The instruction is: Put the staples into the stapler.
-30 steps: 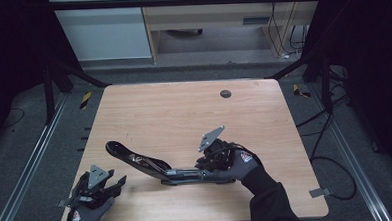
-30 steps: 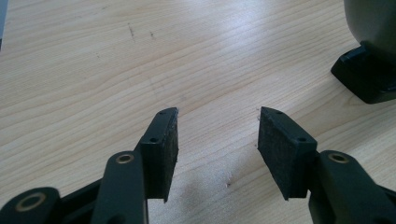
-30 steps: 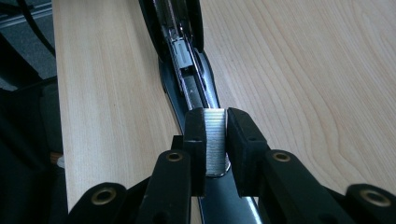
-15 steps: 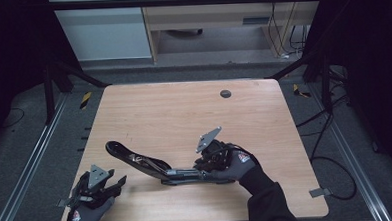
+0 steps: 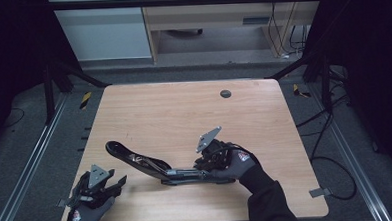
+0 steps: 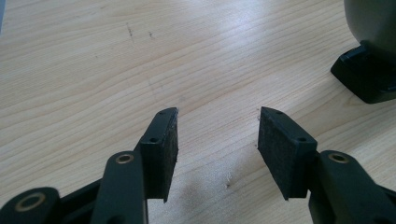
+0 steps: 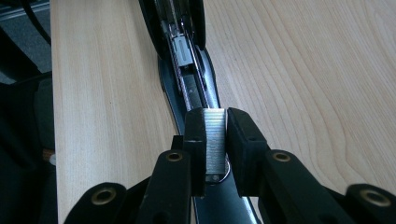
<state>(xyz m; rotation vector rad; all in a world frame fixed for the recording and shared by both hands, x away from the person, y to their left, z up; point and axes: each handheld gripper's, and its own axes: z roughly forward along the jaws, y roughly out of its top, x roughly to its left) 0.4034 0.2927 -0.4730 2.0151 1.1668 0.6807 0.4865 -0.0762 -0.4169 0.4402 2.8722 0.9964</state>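
Right gripper view shows the right gripper (image 7: 215, 149) closed on a strip of staples (image 7: 215, 140), its two pads pressed flat against the silvery block, directly above the open channel of the stapler (image 7: 187, 60), whose pusher and spring run away toward 12 o'clock. From the high view, the stapler (image 5: 151, 165) lies opened out flat near the front edge of the table (image 5: 184, 111), its black lid swung out toward 10 o'clock and the magazine end under the right gripper (image 5: 214, 162) at about 3 o'clock of it. Compared with a second ago, the right hand has shifted only slightly, nudging closer along the magazine, while the stapler itself stays where it lay; I judge that the strip is being lined up for loading and is not yet seated in the channel. Left gripper (image 5: 95, 187) rests at the table's 7 o'clock corner, unmoved; in the left gripper view its pads (image 6: 161, 149) stand well apart over bare wood and hold nothing, with the stapler's dark lid end (image 6: 369, 70) at about 2 o'clock.
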